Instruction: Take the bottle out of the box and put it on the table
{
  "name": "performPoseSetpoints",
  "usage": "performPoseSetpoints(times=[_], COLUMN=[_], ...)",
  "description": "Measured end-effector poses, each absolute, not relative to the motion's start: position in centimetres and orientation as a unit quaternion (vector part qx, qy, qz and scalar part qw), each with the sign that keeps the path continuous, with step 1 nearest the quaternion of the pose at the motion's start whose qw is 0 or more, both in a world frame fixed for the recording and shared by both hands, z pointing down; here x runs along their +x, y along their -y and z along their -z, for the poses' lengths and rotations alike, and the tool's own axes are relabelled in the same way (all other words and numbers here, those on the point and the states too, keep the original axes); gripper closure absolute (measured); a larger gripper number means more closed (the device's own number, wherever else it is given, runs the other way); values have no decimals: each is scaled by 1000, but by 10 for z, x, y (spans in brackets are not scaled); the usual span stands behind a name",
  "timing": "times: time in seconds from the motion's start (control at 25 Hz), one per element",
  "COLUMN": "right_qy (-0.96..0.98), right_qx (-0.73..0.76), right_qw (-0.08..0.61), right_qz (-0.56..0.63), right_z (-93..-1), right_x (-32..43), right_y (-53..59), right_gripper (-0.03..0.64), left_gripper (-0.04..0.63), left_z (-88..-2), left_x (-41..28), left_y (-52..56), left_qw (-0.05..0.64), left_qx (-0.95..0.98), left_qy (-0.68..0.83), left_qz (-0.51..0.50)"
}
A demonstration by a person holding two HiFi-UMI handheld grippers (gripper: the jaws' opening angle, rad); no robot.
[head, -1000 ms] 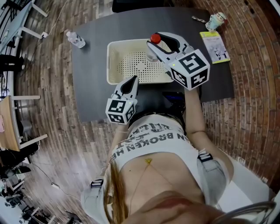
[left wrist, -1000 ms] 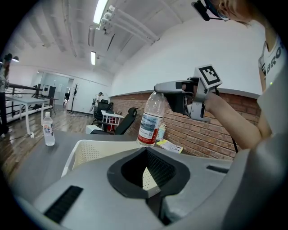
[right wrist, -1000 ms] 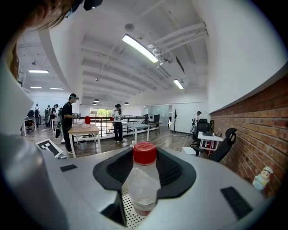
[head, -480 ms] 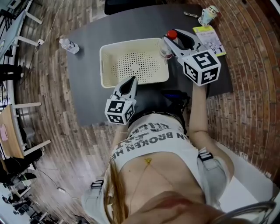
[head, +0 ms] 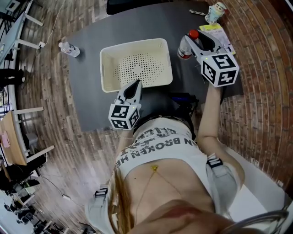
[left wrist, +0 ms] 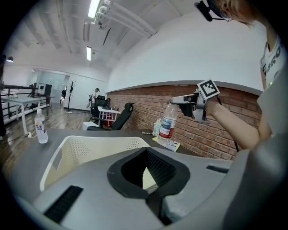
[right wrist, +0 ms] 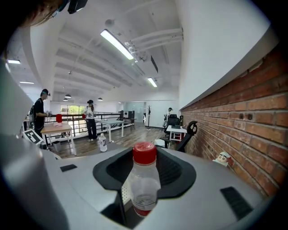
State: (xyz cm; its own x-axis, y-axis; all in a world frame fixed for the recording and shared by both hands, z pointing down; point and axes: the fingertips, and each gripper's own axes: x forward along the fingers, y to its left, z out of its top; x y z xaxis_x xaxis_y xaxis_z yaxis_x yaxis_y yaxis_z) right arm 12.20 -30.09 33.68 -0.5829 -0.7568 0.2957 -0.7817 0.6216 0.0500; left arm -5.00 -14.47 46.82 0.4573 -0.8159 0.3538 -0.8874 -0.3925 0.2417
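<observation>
Head view: most of bottle [head: 184,49] buried under right gripper [head: 194,42]; only red cap and a strip of clear body on show. Right gripper view: lower body cut off behind the black pads, so base not visible there. Left gripper view: bottle seen whole but small, upright in the right gripper over far-right part of table [head: 89,96], near booklet [head: 215,28]. Base touching tabletop or just above it: can't tell. Label print too small to read. Near edge of table hidden by person's shirt [head: 160,151]. Booklet partly covered by the gripper. Figurine [head: 215,10] right up at frame's top edge. Far-left corner of table: second bottle [head: 67,47], tiny, no detail.

Bottle itself: clear plastic, red screw cap, white-and-blue label w/ red band low down. Out of box [head: 106,68], to its right and apart from its wall.

Right jaws clamped on bottle's upper body, pads pressing both sides, cap poking up above them. Left gripper [head: 135,86] at box's near rim, jaws drawn together at the tips, hollow betw. them empty, bit of cream box showing through.
</observation>
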Motion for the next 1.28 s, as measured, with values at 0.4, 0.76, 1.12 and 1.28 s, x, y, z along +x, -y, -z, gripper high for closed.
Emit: performPoseSetpoints(times=[0.4,0.76,1.12,1.28], right_qy=[886,889,886,880], right_qx=[438,427,426,426], right_qw=[148,156,159,184], right_qz=[-47,-56,-90,-99], right_z=[-347,-369,-422,-453], right_x=[150,159,175,182], right_y=[308,313,320,321], right_gripper=[462,462,462,462], left_gripper=[591,591,591,591], left_z=[-469,-473,-484,-487], left_x=[-28,-15,-7,-6], left_y=[149,150,143,141], left_qw=[199,202,215,219], left_qx=[828,824,813,807], left_qy=[517,521,532,541], left_qz=[-90,-90,-93,-91])
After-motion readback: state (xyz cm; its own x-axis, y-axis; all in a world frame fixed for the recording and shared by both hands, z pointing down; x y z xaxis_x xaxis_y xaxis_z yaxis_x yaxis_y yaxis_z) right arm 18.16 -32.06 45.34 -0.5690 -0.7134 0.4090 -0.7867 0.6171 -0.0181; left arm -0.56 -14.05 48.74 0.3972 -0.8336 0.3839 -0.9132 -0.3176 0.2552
